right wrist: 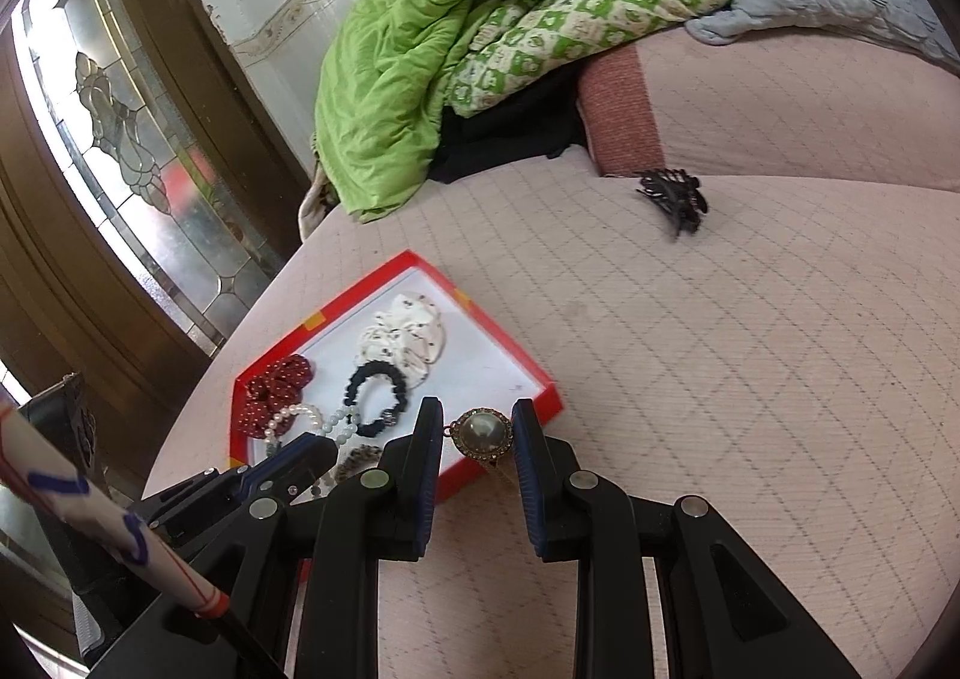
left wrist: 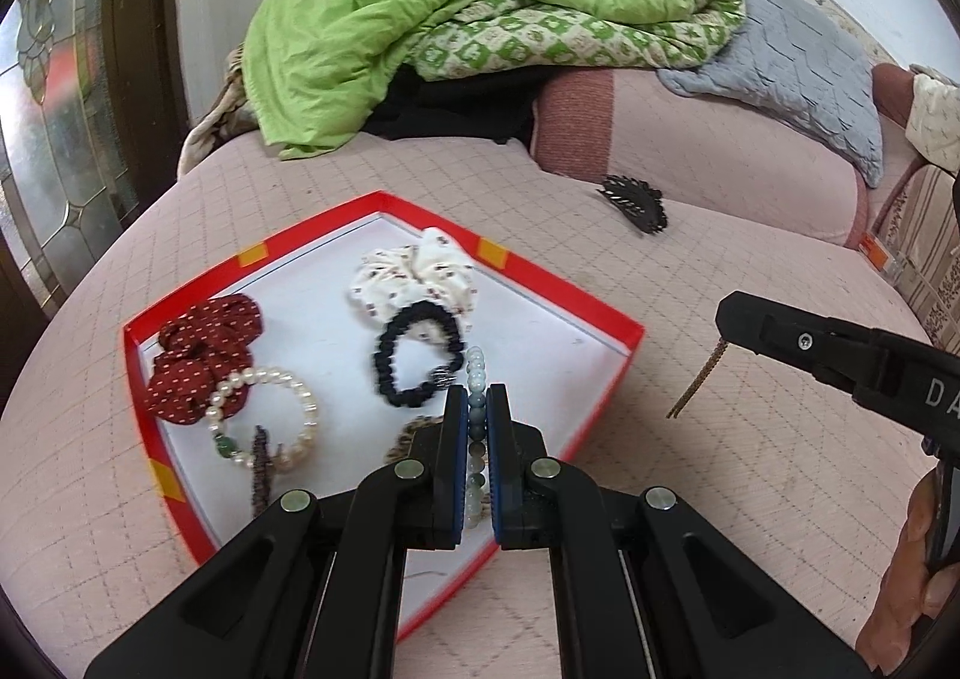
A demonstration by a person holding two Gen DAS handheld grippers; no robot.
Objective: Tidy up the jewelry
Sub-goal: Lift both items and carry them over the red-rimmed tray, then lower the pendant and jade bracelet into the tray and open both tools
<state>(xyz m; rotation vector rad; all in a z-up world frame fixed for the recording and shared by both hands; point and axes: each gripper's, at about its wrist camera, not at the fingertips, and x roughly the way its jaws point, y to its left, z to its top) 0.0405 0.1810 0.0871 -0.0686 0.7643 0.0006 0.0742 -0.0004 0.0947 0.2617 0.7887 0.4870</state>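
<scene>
A red-rimmed box [left wrist: 624, 346] with a white floor lies on the pink bed; it also shows in the right wrist view [right wrist: 543, 379]. Inside are a red dotted scrunchie [left wrist: 201, 355], a white scrunchie [left wrist: 420, 268], a black hair tie [left wrist: 420, 355] and a pearl bracelet [left wrist: 264, 418]. My left gripper [left wrist: 477, 403] is shut on a pale blue-green bead bracelet [left wrist: 475, 373] above the box. My right gripper [right wrist: 477, 433] is shut on a gold-rimmed pearl brooch [right wrist: 482, 433] by the box's near corner; its gold chain [left wrist: 699, 382] hangs down in the left wrist view.
A black hair claw [left wrist: 633, 202] lies on the bed beyond the box, also seen in the right wrist view [right wrist: 672, 196]. A green quilt [left wrist: 420, 13] and grey pillow [left wrist: 786, 73] pile up at the back. A glass-paned door [right wrist: 114, 139] stands at left.
</scene>
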